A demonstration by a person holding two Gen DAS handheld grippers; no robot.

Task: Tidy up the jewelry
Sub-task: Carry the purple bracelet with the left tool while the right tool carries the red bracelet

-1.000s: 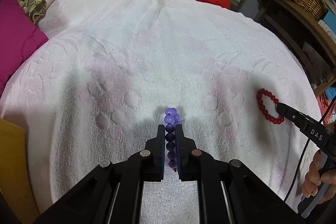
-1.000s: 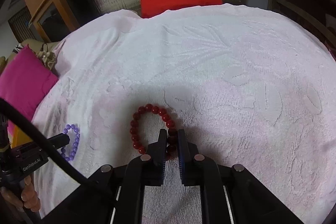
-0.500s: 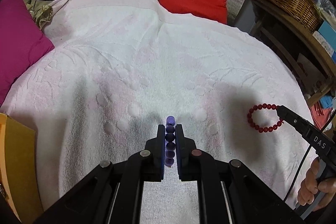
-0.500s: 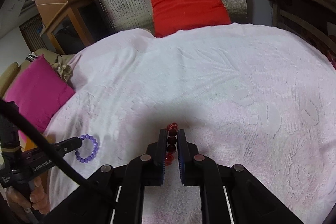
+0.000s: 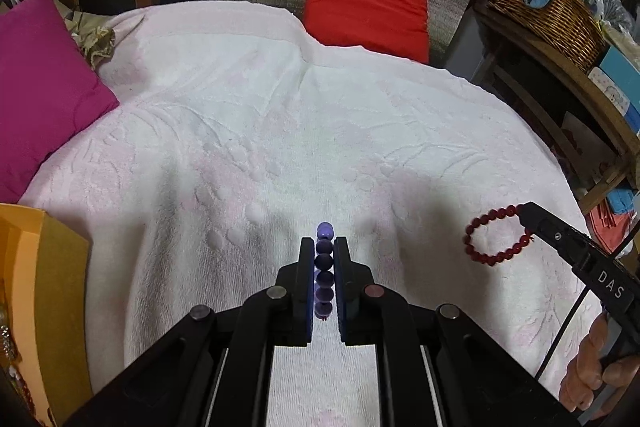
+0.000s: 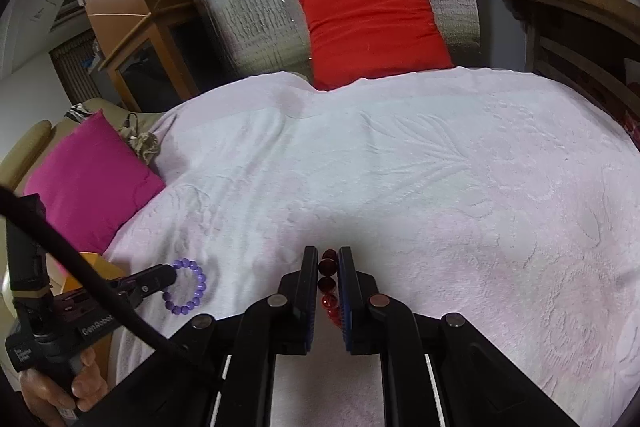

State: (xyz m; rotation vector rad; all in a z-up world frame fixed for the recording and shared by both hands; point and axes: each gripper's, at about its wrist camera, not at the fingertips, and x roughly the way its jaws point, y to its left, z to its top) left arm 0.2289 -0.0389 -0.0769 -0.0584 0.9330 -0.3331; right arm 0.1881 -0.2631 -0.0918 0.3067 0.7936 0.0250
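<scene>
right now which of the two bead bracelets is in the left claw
The purple bracelet: it is pinched edge-on in the left claw. The red bracelet hangs as an open loop from the right claw.

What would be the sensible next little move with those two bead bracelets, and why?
Probably carry the purple bracelet toward the yellow box at the left. Both the left gripper and the right gripper, shut on the red bracelet, hold their loops clear of the white blanket.
</scene>
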